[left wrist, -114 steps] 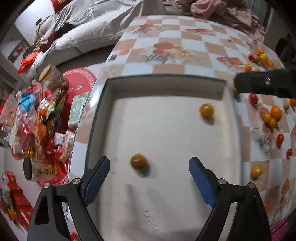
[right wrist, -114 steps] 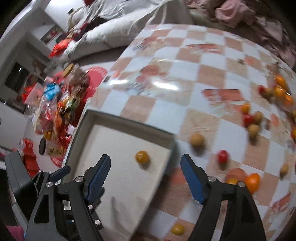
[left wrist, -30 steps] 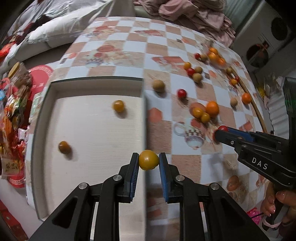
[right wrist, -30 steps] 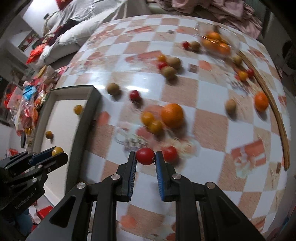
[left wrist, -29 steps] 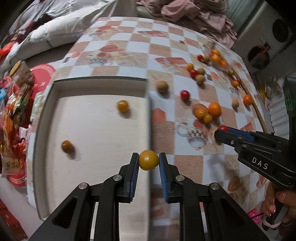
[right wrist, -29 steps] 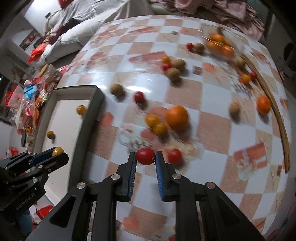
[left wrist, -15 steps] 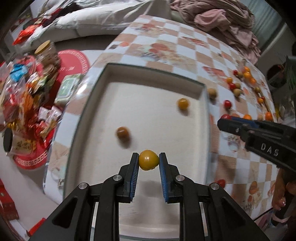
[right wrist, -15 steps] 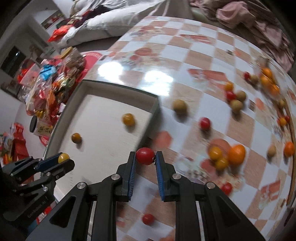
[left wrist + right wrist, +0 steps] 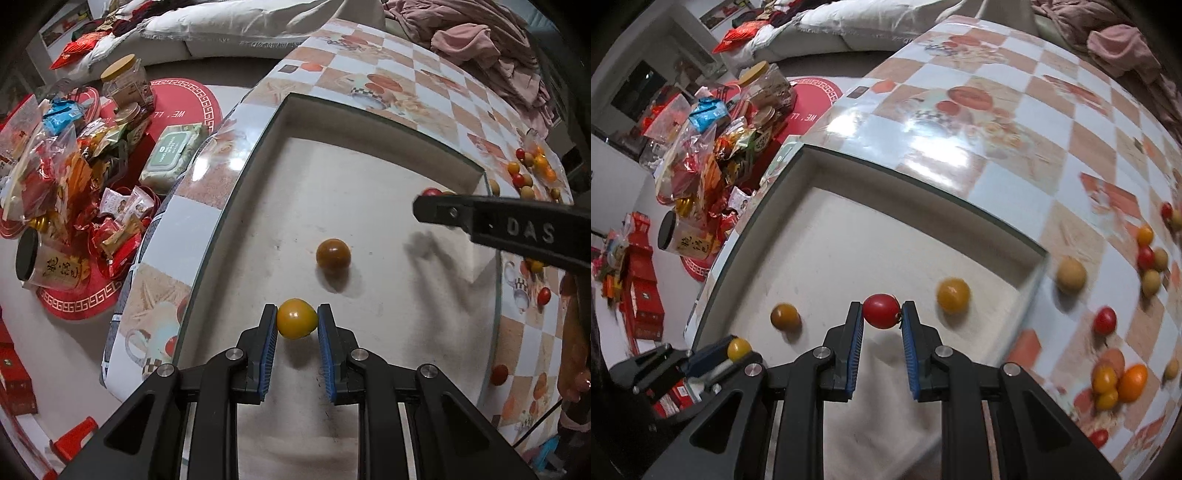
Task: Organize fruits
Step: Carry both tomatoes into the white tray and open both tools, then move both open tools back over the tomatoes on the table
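Observation:
My left gripper (image 9: 297,320) is shut on a yellow tomato (image 9: 296,318) and holds it over the white tray (image 9: 369,173), just in front of a brownish-orange tomato (image 9: 332,253) lying in the tray. My right gripper (image 9: 881,311) is shut on a red tomato (image 9: 881,310) above the tray's floor (image 9: 849,266). In the right wrist view two tomatoes lie in the tray: a yellow one (image 9: 952,290) and the brownish one (image 9: 784,316). The left gripper with its tomato (image 9: 738,349) shows at lower left. The right gripper shows from the side in the left wrist view (image 9: 430,206).
Several loose red, yellow and orange fruits (image 9: 1119,380) lie on the checkered tablecloth (image 9: 1015,122) right of the tray. Snack packets and jars (image 9: 66,177) crowd the floor to the left. Clothes (image 9: 480,48) lie at the table's far end.
Both grippers have moved left from the scattered fruit to above the tray, each still shut on its tomato. The left gripper has come close to the brownish tomato.

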Demonstrator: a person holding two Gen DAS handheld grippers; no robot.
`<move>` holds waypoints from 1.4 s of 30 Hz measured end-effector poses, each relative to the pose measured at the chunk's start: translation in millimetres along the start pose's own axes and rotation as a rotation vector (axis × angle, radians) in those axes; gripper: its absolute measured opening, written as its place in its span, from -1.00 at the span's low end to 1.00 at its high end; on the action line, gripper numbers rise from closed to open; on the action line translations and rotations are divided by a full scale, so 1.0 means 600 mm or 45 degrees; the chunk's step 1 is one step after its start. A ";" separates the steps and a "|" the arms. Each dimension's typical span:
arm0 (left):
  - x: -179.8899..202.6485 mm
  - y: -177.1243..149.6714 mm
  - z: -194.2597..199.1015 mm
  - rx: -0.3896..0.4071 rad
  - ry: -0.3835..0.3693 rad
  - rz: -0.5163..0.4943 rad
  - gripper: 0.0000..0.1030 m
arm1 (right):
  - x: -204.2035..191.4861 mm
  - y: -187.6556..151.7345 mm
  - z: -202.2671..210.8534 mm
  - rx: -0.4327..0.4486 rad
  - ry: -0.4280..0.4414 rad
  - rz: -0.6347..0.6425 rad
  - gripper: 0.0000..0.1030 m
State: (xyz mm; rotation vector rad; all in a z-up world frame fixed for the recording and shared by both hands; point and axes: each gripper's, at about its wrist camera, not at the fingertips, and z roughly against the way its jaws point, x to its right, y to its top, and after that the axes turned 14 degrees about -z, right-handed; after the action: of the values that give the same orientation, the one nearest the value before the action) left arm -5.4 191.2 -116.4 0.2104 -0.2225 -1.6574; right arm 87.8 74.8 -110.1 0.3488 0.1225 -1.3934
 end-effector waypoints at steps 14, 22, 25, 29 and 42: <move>0.004 0.002 -0.022 0.006 0.101 -0.053 -0.53 | -0.025 0.014 -0.043 0.015 -0.102 0.077 -0.50; 0.007 0.003 -0.019 0.000 0.138 -0.061 0.46 | -0.037 0.016 -0.047 -0.010 -0.085 0.103 0.19; 0.007 -0.001 -0.005 0.061 0.132 -0.059 0.59 | -0.037 0.014 -0.040 0.001 -0.069 0.092 0.23; 0.013 0.000 -0.013 0.008 0.143 -0.090 0.59 | -0.034 0.017 -0.020 0.030 -0.044 0.073 0.30; 0.089 0.020 0.024 0.043 0.114 -0.250 0.59 | 0.080 -0.006 0.095 0.163 -0.050 -0.129 0.41</move>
State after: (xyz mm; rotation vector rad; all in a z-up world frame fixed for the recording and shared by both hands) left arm -3.2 137.3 -99.4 0.3407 -0.1662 -1.8345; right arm 86.3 11.3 -70.8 0.4263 0.0187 -1.5109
